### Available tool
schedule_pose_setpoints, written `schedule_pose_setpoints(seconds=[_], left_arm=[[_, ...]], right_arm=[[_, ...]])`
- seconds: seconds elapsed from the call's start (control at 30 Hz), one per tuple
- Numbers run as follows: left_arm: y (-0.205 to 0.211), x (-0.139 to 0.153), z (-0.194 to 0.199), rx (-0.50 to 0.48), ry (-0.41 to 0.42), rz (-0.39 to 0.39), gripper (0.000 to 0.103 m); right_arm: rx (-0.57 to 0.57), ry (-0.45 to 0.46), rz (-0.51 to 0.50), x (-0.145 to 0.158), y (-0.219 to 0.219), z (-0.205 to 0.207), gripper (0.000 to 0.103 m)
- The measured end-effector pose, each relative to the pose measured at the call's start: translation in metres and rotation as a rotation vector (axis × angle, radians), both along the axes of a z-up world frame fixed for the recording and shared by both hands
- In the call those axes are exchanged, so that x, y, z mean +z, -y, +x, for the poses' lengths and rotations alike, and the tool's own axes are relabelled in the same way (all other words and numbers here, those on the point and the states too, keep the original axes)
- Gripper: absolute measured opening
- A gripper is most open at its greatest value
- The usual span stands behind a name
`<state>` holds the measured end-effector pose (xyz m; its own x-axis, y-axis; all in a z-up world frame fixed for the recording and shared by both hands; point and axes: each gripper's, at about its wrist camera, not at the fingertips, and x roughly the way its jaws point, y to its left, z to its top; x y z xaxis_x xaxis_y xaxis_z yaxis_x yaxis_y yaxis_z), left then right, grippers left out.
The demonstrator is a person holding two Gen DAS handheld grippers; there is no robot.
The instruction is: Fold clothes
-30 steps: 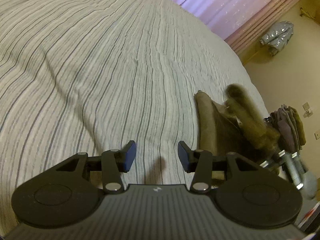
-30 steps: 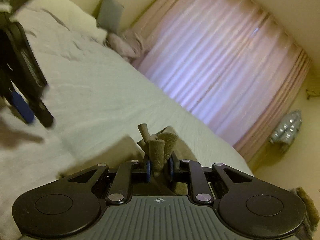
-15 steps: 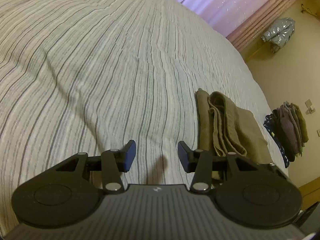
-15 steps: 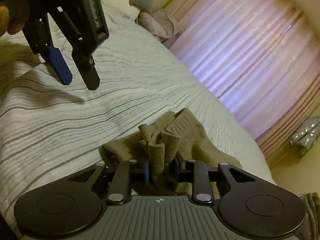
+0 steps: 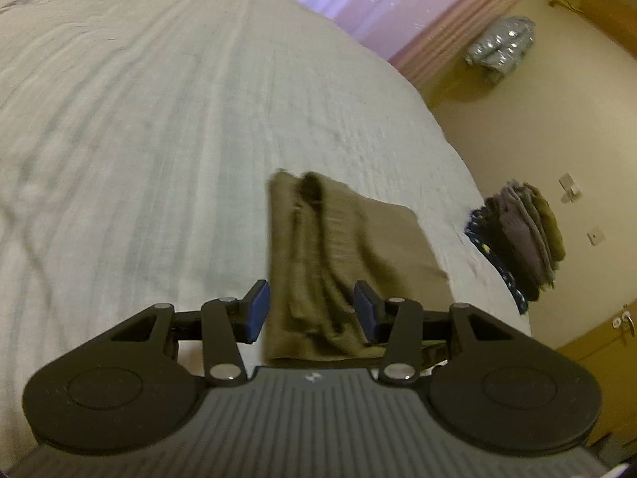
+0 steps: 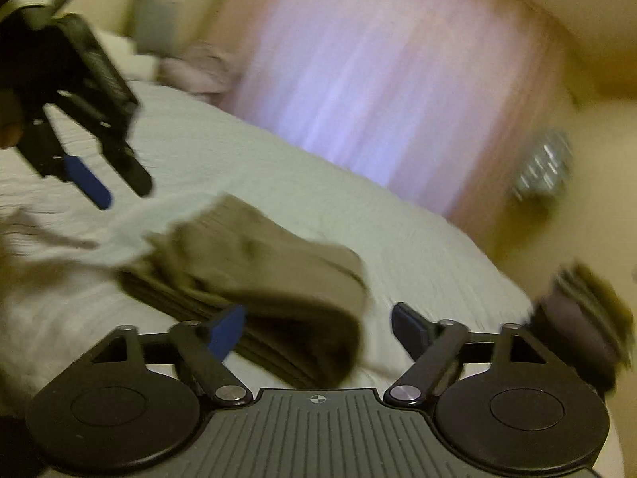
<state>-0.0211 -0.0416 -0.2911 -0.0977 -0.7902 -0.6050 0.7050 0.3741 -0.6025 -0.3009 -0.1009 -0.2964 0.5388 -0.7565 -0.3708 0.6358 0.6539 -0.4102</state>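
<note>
Striped pale bedding covers the bed [image 5: 159, 127], with pink curtains [image 6: 398, 79] behind it. Above the near end of the folded olive garment [image 5: 338, 255] hangs the left tool [image 5: 312, 310], its blue pads spread apart over the cloth without pressing it. The right tool [image 6: 314, 330] is opening, its pads wide and clear of the garment [image 6: 254, 279], part of which lies between them; blur hides finer detail. One garment lies here, flat on the bed near its right edge in the left view. Its long axis runs from the left tool away toward the curtains, with ridged folds along its left side and a smoother flap on its right. Right of the garment, past the bed edge, stands one stack of folded clothes [image 5: 521, 235] in dark, grey and olive layers. Farther beyond the garment, against the yellow wall, hangs a silvery jacket [image 5: 499, 46]. Nothing lies between either tool and the garment.
</note>
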Motion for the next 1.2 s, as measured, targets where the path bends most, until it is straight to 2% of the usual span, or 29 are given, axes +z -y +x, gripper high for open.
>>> schedule_pose_setpoints(seconds=[0.03, 0.17, 0.27, 0.3, 0.33, 0.37, 0.43, 0.53, 0.67, 0.73, 0.8, 0.83, 0.87, 0.9, 0.93, 1.03, 1.1, 1.13, 1.17, 1.2], left_arm=[[0.006, -0.001, -0.003, -0.005, 0.002, 0.005, 0.042], [0.024, -0.006, -0.011, -0.009, 0.016, 0.046, 0.042], [0.033, -0.016, -0.016, -0.007, 0.033, 0.089, 0.038], [0.035, -0.019, -0.017, -0.003, 0.043, 0.103, 0.038], [0.037, -0.022, -0.020, -0.002, 0.059, 0.112, 0.037], [0.038, -0.024, -0.021, -0.003, 0.081, 0.120, 0.036], [0.040, -0.028, -0.025, -0.005, 0.118, 0.134, 0.037], [0.040, -0.033, -0.026, -0.007, 0.148, 0.146, 0.040], [0.036, -0.036, -0.023, -0.004, 0.128, 0.152, 0.042], [0.032, -0.032, -0.020, -0.012, 0.118, 0.148, 0.042], [0.028, -0.024, -0.016, -0.015, 0.109, 0.141, 0.041], [0.027, -0.020, -0.014, -0.013, 0.110, 0.136, 0.040], [0.023, -0.014, -0.012, -0.005, 0.122, 0.127, 0.035], [0.022, -0.007, -0.010, -0.004, 0.131, 0.106, 0.032], [0.021, 0.001, -0.009, -0.003, 0.138, 0.083, 0.032], [0.025, 0.020, -0.009, -0.017, 0.162, 0.020, 0.032], [0.038, 0.026, -0.015, -0.053, 0.181, -0.006, 0.031], [0.046, 0.027, -0.020, -0.071, 0.190, -0.012, 0.031], [0.054, 0.028, -0.024, -0.089, 0.199, -0.018, 0.030], [0.062, 0.026, -0.027, -0.100, 0.215, -0.018, 0.030]], right_arm=[[-0.019, -0.001, 0.019, -0.001, 0.004, -0.006, 0.065], [-0.011, -0.029, 0.020, -0.006, 0.015, -0.011, 0.065], [0.011, -0.038, 0.009, -0.008, 0.020, -0.004, 0.063], [0.019, -0.046, 0.008, -0.010, 0.022, 0.001, 0.058], [0.022, -0.061, 0.006, -0.013, 0.025, 0.004, 0.041], [0.020, -0.085, 0.005, -0.016, 0.027, 0.005, 0.029], [0.011, -0.110, -0.014, -0.021, 0.031, 0.007, 0.029], [-0.051, -0.195, -0.144, -0.030, 0.031, 0.007, 0.027], [-0.043, -0.296, -0.082, -0.052, 0.035, 0.007, 0.026], [-0.001, -0.308, -0.056, -0.047, 0.037, 0.004, 0.027], [0.029, -0.301, 0.012, -0.033, 0.043, -0.004, 0.027], [0.030, -0.277, 0.049, -0.026, 0.046, -0.012, 0.029], [0.028, -0.239, 0.098, -0.017, 0.051, -0.022, 0.044], [0.018, -0.180, 0.152, -0.008, 0.057, -0.034, 0.051], [0.001, -0.121, 0.195, 0.000, 0.063, -0.046, 0.055], [-0.045, 0.098, 0.315, 0.024, 0.083, -0.075, 0.054], [-0.059, 0.246, 0.412, 0.032, 0.101, -0.080, 0.048], [-0.056, 0.304, 0.459, 0.034, 0.110, -0.079, 0.033], [-0.052, 0.354, 0.508, 0.033, 0.119, -0.075, 0.022], [-0.058, 0.382, 0.546, 0.031, 0.128, -0.067, 0.021]])
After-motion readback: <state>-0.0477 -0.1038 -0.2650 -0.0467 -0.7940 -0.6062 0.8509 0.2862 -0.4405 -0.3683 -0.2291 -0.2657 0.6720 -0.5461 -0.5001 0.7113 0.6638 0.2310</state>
